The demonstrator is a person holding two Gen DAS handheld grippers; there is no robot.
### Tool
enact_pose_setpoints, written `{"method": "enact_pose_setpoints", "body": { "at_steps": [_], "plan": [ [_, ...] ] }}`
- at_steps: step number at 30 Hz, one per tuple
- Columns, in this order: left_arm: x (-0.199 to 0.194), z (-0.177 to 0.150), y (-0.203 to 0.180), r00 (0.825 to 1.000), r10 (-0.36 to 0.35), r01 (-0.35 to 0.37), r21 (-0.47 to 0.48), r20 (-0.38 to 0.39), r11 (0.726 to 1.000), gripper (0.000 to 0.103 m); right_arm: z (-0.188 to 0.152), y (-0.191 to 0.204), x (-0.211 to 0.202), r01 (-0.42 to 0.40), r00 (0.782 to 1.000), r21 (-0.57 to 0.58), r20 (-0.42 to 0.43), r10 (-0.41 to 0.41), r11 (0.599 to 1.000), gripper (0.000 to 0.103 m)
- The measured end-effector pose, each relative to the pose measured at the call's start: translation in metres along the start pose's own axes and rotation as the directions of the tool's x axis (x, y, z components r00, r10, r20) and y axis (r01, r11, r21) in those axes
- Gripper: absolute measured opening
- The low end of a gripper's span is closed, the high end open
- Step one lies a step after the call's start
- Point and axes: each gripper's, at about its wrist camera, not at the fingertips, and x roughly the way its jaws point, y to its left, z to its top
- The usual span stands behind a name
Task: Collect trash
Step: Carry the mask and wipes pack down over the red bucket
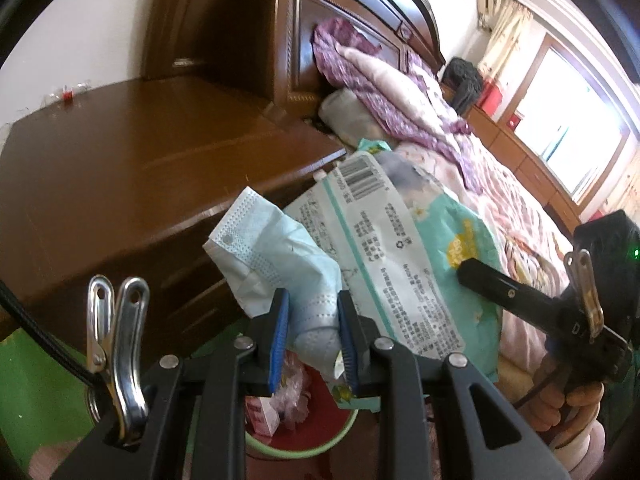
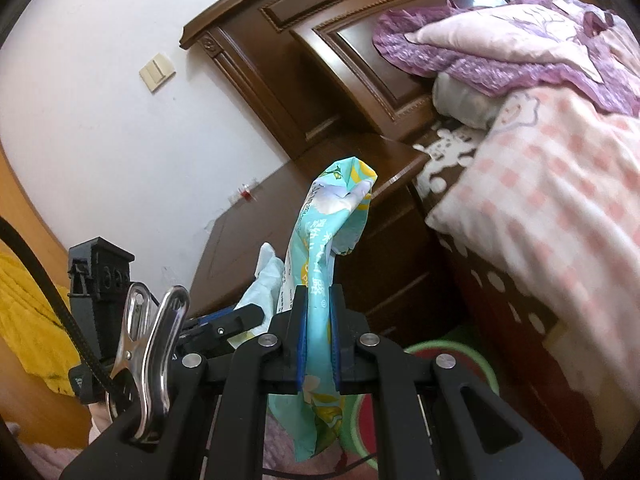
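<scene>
In the left wrist view my left gripper (image 1: 313,322) is shut on a crumpled light-blue face mask (image 1: 264,248), which sticks up from between the blue pads. Beside it to the right hangs a teal and white wipes wrapper (image 1: 404,248); my right gripper (image 1: 466,272) comes in from the right and pinches it. The right wrist view shows the right gripper (image 2: 319,320) shut on that wrapper (image 2: 336,216), with the left gripper (image 2: 256,314) and mask (image 2: 266,276) just to its left. A green-rimmed red bin (image 1: 308,436) sits below both grippers and holds some trash.
A brown wooden nightstand (image 1: 140,168) stands left of the bed (image 1: 512,200), with a small clear and red item (image 1: 66,94) at its far corner. The headboard (image 2: 360,52) and pillows are behind. A hand (image 1: 576,404) holds the right gripper. The bin's rim (image 2: 486,364) lies against the bed side.
</scene>
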Motion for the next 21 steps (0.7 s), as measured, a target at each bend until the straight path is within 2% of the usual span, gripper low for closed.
{"method": "enact_pose_setpoints", "body": {
  "at_steps": [10, 21],
  "plan": [
    [0.030, -0.036, -0.009, 0.996, -0.005, 0.008, 0.031, -0.086, 0.999, 0.024, -0.035, -0.010, 0.002, 0.076, 0.996, -0.045, -0.044, -0.078, 0.996, 0.010],
    [0.071, -0.063, -0.006, 0.984, -0.009, 0.017, 0.043, -0.180, 0.999, 0.024, -0.061, -0.031, 0.020, 0.197, 0.975, -0.084, -0.092, -0.204, 0.977, 0.010]
  ]
}}
